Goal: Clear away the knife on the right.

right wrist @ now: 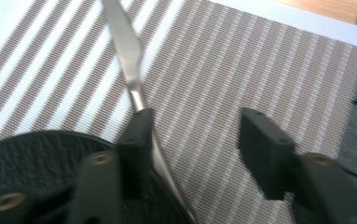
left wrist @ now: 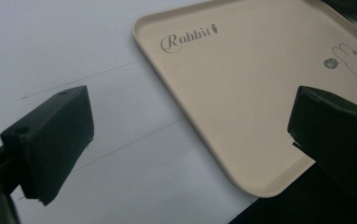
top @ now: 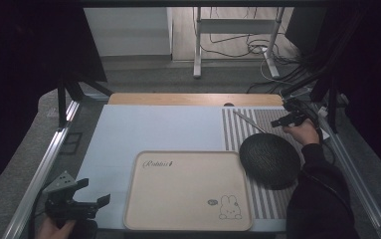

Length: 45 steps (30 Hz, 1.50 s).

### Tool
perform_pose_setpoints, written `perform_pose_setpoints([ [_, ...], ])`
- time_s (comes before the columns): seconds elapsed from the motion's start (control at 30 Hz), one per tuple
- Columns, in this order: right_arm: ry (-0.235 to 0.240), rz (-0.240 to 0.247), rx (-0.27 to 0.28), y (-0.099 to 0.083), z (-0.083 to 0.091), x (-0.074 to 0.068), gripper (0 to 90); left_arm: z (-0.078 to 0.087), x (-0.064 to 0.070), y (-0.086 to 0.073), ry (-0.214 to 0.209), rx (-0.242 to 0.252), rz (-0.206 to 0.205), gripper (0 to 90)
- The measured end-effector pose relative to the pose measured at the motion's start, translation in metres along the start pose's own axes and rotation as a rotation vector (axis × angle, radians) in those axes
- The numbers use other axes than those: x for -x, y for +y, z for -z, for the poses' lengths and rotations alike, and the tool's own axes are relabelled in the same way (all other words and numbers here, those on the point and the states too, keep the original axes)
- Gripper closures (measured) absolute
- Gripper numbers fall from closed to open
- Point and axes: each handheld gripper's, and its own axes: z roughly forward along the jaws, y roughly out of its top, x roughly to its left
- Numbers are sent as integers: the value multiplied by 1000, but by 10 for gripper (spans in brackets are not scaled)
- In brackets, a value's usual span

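Beige plastic tray (top: 188, 191), count one, lying flat at the near centre of the table (top: 153, 129); "Rabbit" script printed at its far-left corner, one small rabbit drawing at its near-right corner. Nothing resting on the tray surface. Same tray (left wrist: 241, 93) seen in the left gripper view, one rounded corner reaching the table's near edge.

Striped placemat (top: 270, 124), count one, grey and white bands, laid along the right side of the pale table covering. Partly overlapped by the tray's right rim.

Dark round plate (top: 270, 160), count one, textured black surface, sitting on the placemat just right of the tray's far-right corner. Plate (right wrist: 22, 163) visible low and left in the right gripper view.

Metal utensil (top: 250, 122), count one, slim and silver, lying diagonally on the placemat, near end at the plate's far rim. Flat blade-like end pointing away in the right gripper view (right wrist: 129, 60); type of utensil not certain, handle end blurred.

Left gripper (top: 96, 191), count one, held at the near-left table corner, off the tray's left edge. Jaws wide apart, nothing between them; tray corner and bare table covering showing through the gap (left wrist: 190, 140).

Right gripper (top: 290, 119), count one, held over the far right of the placemat beyond the plate. Jaws spread (right wrist: 195, 135), left jaw lying against the utensil's shaft, right jaw well clear; no clamping seen.

Wooden strip of tabletop exposed along the far edge.
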Motion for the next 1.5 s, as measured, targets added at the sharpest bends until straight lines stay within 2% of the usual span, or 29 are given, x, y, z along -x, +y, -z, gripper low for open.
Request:
perform_pose_setpoints([
  [0.13, -10, 2, -25, 7, -11, -12, 123, 0, 0, 0, 0, 0, 0, 13],
  [0.23, -21, 12, -55, 12, -19, -21, 0, 0, 0, 0, -1, 1, 2, 13],
  [0.3, -16, 11, -68, 15, -24, -26, 0, 0, 0, 0, -1, 0, 2, 13],
  [0.37, -41, 0, -69, 17, -29, -29, 0, 0, 0, 0, -1, 0, 2, 13],
  [0.43, -26, 14, -88, 18, -35, -32, 0, 0, 0, 0, -1, 0, 2, 13],
  [0.57, -60, 36, -134, 16, -48, -33, 3, 0, -1, 0, -2, 0, 3, 13],
  [0.6, -70, 42, -143, 15, -50, -32, 21, 0, 0, 0, -1, 0, 2, 13],
  [0.73, -59, 36, -168, 12, -57, -25, 119, 0, 0, 0, -2, -1, 0, 13],
  [0.8, -51, 36, -158, 11, -58, -23, 162, 0, 0, 0, -2, 0, 2, 13],
  [0.87, -46, 50, -151, 11, -54, -21, 286, 0, 0, 0, -2, 0, 1, 13],
  [0.93, -34, 71, -155, 10, -50, -17, 357, 0, 0, 0, -1, 0, 2, 13],
  [1.03, -37, 65, -128, 6, -47, -13, 478, 0, 0, 0, -1, -2, 0, 14],
  [1.17, -21, 76, -112, 4, -44, -8, 760, 0, 0, 0, -1, -3, 1, 14],
  [1.2, -23, 75, -109, 3, -43, -7, 794, 0, 0, 0, -1, -4, 0, 14],
  [1.37, -24, 71, -114, 4, -43, -7, 801, 0, 0, 0, 0, -3, 0, 14],
  [1.5, 1, 65, -107, 2, -41, -3, 803, 0, 0, 0, -1, -3, 0, 14],
])
